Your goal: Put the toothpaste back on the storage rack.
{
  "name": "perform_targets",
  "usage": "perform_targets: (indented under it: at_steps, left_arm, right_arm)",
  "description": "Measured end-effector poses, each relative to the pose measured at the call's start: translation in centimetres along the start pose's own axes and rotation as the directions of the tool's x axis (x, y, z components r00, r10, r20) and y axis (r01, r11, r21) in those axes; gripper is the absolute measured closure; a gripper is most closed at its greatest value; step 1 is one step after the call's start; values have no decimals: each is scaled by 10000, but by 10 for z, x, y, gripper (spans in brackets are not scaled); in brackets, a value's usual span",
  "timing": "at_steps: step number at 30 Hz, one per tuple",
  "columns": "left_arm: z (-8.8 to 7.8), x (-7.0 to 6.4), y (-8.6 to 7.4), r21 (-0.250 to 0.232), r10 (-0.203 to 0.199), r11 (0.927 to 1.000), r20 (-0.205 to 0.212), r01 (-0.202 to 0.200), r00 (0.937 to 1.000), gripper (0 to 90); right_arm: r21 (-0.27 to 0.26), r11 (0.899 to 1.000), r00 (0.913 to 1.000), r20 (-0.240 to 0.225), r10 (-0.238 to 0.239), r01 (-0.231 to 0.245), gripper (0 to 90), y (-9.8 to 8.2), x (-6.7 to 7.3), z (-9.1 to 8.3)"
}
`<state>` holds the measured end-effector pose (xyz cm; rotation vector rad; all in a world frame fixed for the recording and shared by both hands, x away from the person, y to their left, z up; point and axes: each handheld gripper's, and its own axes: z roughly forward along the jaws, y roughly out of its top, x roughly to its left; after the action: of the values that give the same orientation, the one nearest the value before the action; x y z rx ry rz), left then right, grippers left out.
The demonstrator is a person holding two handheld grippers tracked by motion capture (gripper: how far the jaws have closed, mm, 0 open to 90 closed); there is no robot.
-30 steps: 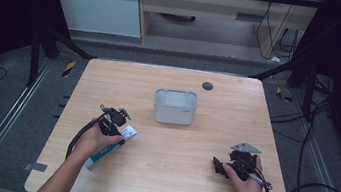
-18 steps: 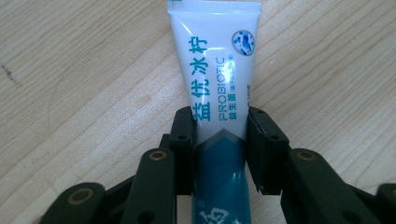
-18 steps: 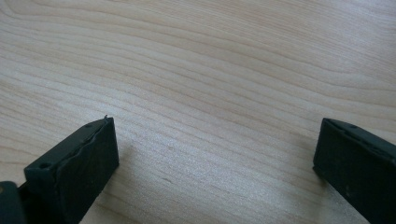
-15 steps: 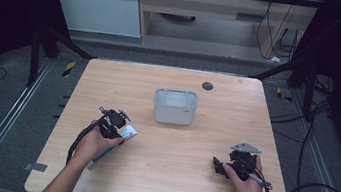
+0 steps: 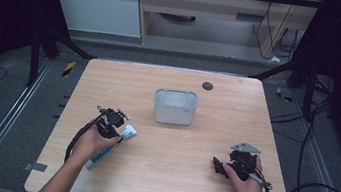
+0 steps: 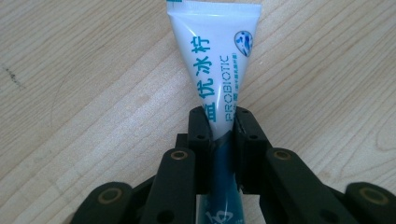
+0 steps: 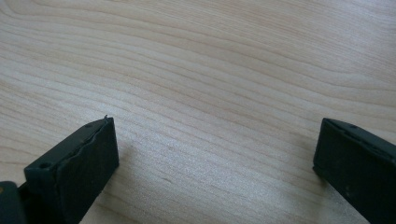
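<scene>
Since a second ago the left gripper (image 6: 219,135) has been closing its jaws, and they now pinch the white toothpaste tube (image 6: 215,60) lying flat on the table's (image 5: 167,176) left front; the hand hides its tail. Mid-table stands a grey tub (image 5: 174,106). The right gripper (image 7: 215,154) rests with jaws spread wide.

Between your left gripper's (image 6: 219,135) matt black plastic jaws you see a glossy, smooth white plastic tube (image 6: 217,60) with teal print. Under both grippers the table (image 7: 210,70) is pale wood with a smooth satin grain. Ahead of them stands a frosted, translucent plastic tub (image 5: 174,106).
</scene>
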<state>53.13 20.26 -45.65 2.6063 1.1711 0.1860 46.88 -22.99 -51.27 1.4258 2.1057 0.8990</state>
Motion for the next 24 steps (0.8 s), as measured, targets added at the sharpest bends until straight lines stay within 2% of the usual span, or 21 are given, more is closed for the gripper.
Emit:
perform_targets:
  at_steps: [6, 14, 24]
  left_arm:
    - [-6, 0, 2, -227, -40, 9997, 25, 41, 10000, 790]
    - [-30, 0, 11, -630, 173, 9978, -184, -184, 9997, 791]
    - [-50, 1, 17, -1046, 156, 9943, -324, -189, 9994, 792]
  right_arm:
    - [-1, 10000, 10000, -8, -1, 1, 3, 0, 0, 0]
    - [5, 10000, 10000, -16, 9, -9, 3, 0, 0, 0]
    - [9, 10000, 10000, -6, -20, 20, 3, 0, 0, 0]
